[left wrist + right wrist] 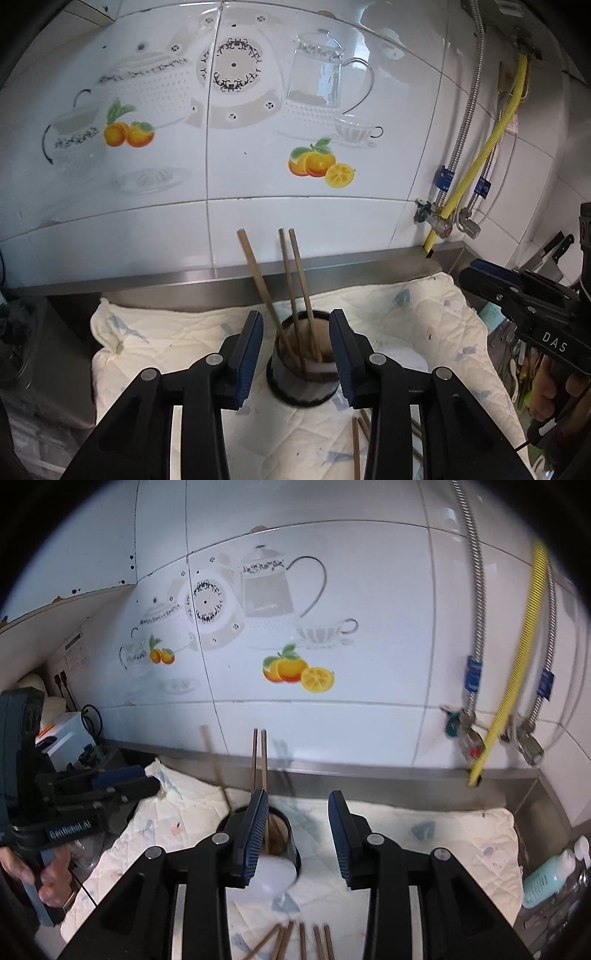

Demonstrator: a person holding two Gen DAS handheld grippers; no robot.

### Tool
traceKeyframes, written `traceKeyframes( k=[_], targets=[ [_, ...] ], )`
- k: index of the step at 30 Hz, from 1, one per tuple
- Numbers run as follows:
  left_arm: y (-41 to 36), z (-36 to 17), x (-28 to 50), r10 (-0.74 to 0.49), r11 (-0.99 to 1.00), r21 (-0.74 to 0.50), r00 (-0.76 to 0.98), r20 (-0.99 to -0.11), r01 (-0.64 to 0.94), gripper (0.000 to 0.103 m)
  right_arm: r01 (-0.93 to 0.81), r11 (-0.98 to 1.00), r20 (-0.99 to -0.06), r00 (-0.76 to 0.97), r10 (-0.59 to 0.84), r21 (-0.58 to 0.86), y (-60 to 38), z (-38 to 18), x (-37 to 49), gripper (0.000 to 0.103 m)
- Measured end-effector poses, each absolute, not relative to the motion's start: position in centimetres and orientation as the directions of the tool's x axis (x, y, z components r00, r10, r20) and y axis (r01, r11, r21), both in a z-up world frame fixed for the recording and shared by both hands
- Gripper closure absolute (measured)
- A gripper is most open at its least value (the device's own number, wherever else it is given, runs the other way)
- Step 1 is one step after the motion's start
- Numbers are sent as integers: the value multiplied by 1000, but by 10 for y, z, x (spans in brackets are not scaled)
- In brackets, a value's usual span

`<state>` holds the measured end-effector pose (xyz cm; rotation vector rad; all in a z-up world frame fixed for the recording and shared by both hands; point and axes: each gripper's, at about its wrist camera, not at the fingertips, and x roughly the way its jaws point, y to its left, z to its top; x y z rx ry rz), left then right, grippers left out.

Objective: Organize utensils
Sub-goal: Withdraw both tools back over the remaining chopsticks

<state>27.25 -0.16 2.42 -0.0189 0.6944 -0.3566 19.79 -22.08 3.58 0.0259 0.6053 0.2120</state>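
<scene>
My left gripper [296, 354] and right gripper [298, 836] hang empty, jaws apart, over the cup [303, 373]; one careless nudge could topple its three chopsticks [295, 280].

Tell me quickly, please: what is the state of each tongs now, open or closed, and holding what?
Left tongs: open, holding nothing, fingers either side of the chopstick cup.
Right tongs: open, holding nothing.

1. Bright, even daylight; glare streaks the glossy wall tiles [258, 177] at upper right.
2. Fisheye bends edges; dark vignette fills corners.
3. Right wrist view is slightly blurred; the yellow hose [517, 672] smears.
</scene>
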Motion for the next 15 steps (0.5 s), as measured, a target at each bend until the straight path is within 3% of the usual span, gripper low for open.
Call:
traceKeyframes(
  k=[15],
  targets=[
    [8,-12,186,-270,950,-82,659,-702,302,63,-161,981,-653,732,195,112,-251,-22,141,66]
  ],
)
